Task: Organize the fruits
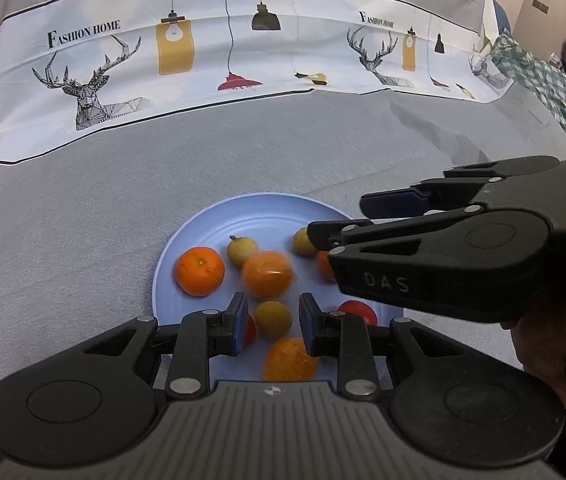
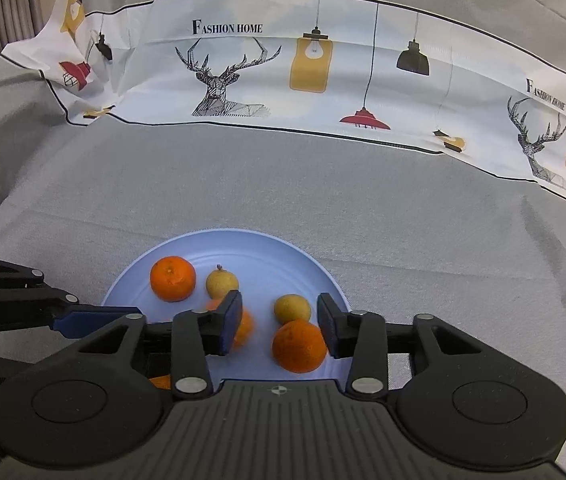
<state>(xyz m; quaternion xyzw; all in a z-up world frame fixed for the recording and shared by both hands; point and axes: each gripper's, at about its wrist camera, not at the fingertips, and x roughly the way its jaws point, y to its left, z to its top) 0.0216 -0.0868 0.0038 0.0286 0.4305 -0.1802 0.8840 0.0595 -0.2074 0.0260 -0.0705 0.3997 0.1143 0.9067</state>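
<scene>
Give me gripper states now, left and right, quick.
Left gripper: open, holding nothing, above the blue plate.
Right gripper: open, holding nothing, over an orange on the plate.

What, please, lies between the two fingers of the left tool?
In the left wrist view, a small yellow-green fruit sits on the blue plate in the gap of the open left tool, with an orange nearer the camera.

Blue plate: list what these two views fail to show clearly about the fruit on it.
- Left wrist view: the red fruit on the plate is half hidden by the right gripper.
- Left wrist view: the centre orange is blurred.
- Right wrist view: one orange sits mostly behind the right gripper's finger.
</scene>
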